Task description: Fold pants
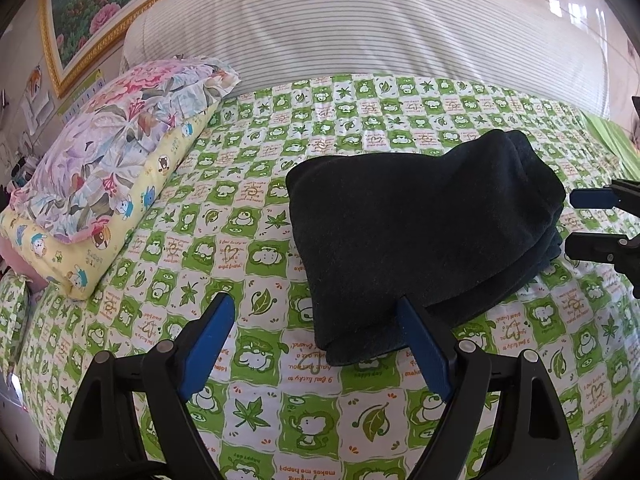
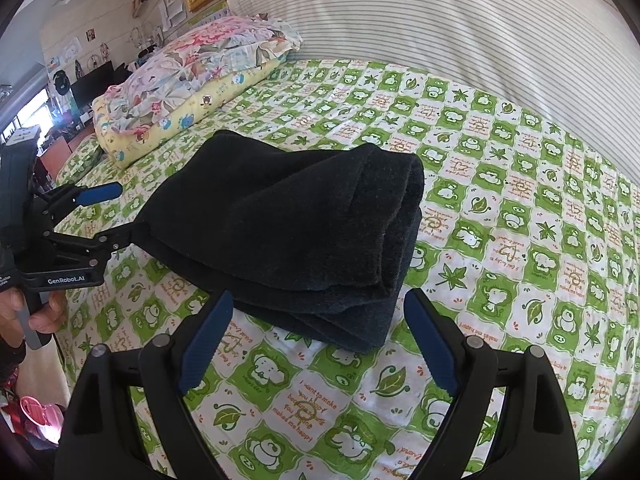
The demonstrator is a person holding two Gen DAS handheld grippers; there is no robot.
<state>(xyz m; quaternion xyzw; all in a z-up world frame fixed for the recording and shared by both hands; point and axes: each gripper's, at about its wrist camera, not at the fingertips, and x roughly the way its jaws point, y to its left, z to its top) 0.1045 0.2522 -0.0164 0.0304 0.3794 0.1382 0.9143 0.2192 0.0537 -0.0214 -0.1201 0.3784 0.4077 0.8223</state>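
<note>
Hovering nearest the cameras, both tools are sitting idle over the bedsheet (image 1: 280, 420). Left gripper (image 1: 316, 320) is showing jaws wide apart, nothing between them; its right finger is lying just at the near left edge of the pants (image 1: 420, 224), whether touching I cannot tell. Right gripper (image 2: 318, 320) is likewise spread wide and gripping nothing, with the pants' near right corner just beyond its fingertips. A hand (image 2: 44, 316) is gripping the left tool's handle at the frame's left edge. Pants are lying as a dark, thick stacked bundle mid-bed, between the two tools, layers showing at the near edge. Judging by that, folding is looking finished or nearly so, and the grippers are probably flanking it after letting go or for one last tuck. Farther left, two stacked pillows (image 1: 116, 160) are resting; farthest, a striped quilt (image 1: 360, 28) is piling against the wall.
</note>
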